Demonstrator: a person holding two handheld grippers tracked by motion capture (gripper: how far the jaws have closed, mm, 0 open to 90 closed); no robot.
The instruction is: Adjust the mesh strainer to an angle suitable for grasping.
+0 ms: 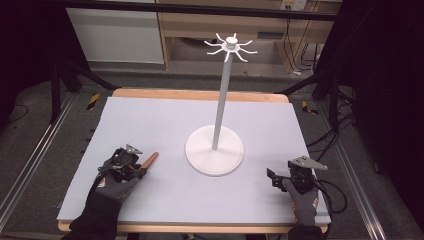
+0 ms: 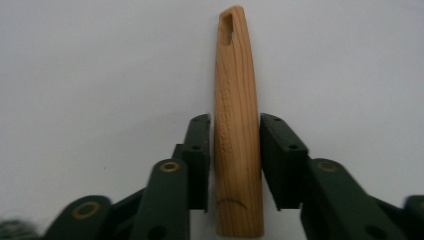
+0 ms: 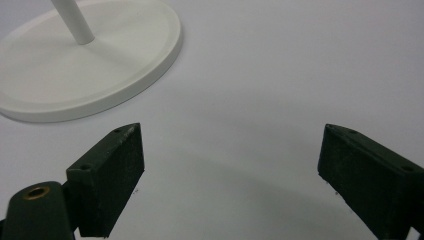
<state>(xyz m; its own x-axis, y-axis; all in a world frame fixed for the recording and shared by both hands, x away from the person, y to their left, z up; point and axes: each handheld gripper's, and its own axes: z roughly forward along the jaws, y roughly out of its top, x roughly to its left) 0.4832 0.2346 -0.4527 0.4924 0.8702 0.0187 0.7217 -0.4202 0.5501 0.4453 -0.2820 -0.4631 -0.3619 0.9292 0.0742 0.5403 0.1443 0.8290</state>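
Note:
A wooden handle (image 1: 150, 160) with a slot hole at its far end lies flat on the white mat, left of the stand. In the left gripper view the wooden handle (image 2: 236, 125) runs straight up between my jaws. My left gripper (image 2: 235, 155) is shut on it, both pads pressing its sides; from above this left gripper (image 1: 141, 171) is at the mat's left front. A white stand has a round base (image 1: 200, 155), a tall pole (image 1: 220, 100) and several hooks (image 1: 231, 47) on top. My right gripper (image 1: 273, 178) rests at the right front, open, its jaws (image 3: 230, 170) wide apart around bare mat.
The white mat (image 1: 150, 120) covers a wooden table whose edge (image 1: 200, 94) shows at the back. The stand's base (image 3: 60, 70) lies to the front left of my right gripper. Cables (image 1: 335, 195) trail off the table's right front corner. Black frame legs stand on the floor beyond.

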